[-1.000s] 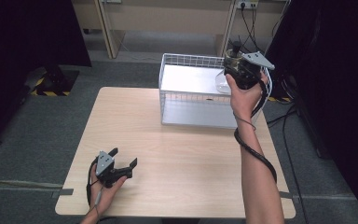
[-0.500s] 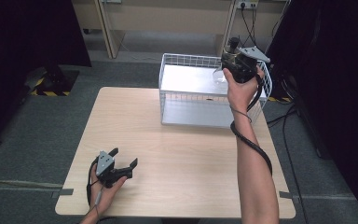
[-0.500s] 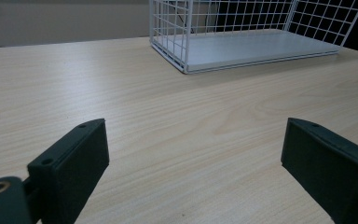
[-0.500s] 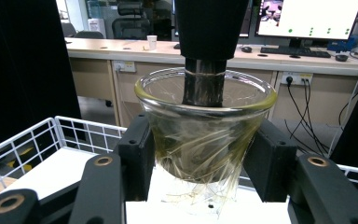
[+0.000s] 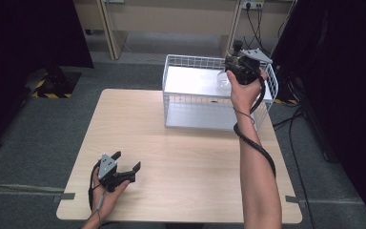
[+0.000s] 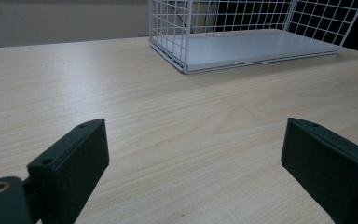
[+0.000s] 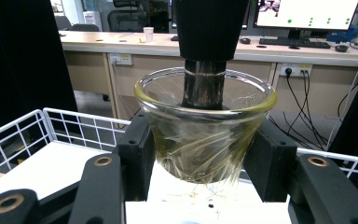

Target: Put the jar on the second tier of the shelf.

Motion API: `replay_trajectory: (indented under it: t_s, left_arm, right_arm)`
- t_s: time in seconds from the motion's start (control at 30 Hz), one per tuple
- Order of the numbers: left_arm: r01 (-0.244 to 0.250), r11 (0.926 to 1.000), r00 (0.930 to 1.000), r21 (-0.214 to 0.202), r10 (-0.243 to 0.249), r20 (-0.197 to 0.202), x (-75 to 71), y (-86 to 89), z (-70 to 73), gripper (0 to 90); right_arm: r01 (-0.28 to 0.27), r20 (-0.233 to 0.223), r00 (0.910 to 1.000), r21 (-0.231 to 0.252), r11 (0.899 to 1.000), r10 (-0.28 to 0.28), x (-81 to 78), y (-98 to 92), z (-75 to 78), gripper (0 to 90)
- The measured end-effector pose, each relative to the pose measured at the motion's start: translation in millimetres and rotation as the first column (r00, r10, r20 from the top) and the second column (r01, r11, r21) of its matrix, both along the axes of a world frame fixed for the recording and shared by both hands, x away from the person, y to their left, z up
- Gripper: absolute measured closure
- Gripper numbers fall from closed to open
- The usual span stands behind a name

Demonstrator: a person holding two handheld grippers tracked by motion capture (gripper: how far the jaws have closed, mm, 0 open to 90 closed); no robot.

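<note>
Across the middle of the high view lies the light wooden desk (image 5: 190,157), standing on grey floor. At its far right end sits a white wire basket (image 5: 190,102) with a flat white bottom, its near side low and its other sides rising as mesh walls. From the left gripper view the basket (image 6: 242,49) lies well ahead across bare desk.

Over the basket's far right part the person's right arm reaches in, and the right hand (image 5: 243,93) holds the right gripper (image 5: 238,67) above the mesh rim. Its fingers are pinching a clear glass bowl (image 7: 205,126) from both sides, pads pressed against the wall below the rim. The bowl is upright and yellow-tinted, with pale scratch-like streaks showing through the glass. It hangs above the basket's white bottom, not touching it. In the high view the bowl (image 5: 224,82) shows as a pale round shape just left of the hand.

Near the desk's front left corner the left hand (image 5: 106,193) rests on the wood with the left gripper (image 5: 126,162), whose fingers are spread wide with only bare desk between them.
</note>
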State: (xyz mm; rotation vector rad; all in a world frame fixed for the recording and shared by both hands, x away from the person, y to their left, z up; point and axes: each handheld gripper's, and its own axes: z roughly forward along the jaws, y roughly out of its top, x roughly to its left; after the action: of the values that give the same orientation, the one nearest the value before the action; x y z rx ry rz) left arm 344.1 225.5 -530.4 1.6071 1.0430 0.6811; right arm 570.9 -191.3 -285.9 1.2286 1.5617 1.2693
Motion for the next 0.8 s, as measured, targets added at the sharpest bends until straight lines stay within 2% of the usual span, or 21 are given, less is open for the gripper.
replay_trajectory:
  t_s: [0.33,0.47,0.67,0.8]
  left_arm:
    - [0.000,1.0000,1.0000,0.001,0.000,-0.002,0.2,-0.2,0.0,7.2]
    - [0.000,1.0000,1.0000,0.002,0.000,-0.002,0.2,-0.3,0.0,7.2]
    - [0.001,1.0000,1.0000,0.001,-0.001,-0.004,0.4,-0.1,0.0,7.2]
    - [0.001,1.0000,1.0000,0.001,-0.001,-0.005,0.4,-0.2,0.0,7.2]
  right_arm:
    - [0.006,0.011,0.9999,-0.005,1.000,-0.006,-2.0,1.5,-1.9,47.5]
    - [0.011,0.014,0.9998,-0.003,1.000,-0.011,-3.2,2.6,-2.8,44.0]
    - [0.029,0.004,0.9996,0.016,0.999,-0.029,-4.8,2.7,-1.9,29.3]
    - [0.033,-0.027,0.9991,0.044,0.999,-0.032,-5.6,0.5,-0.2,17.8]
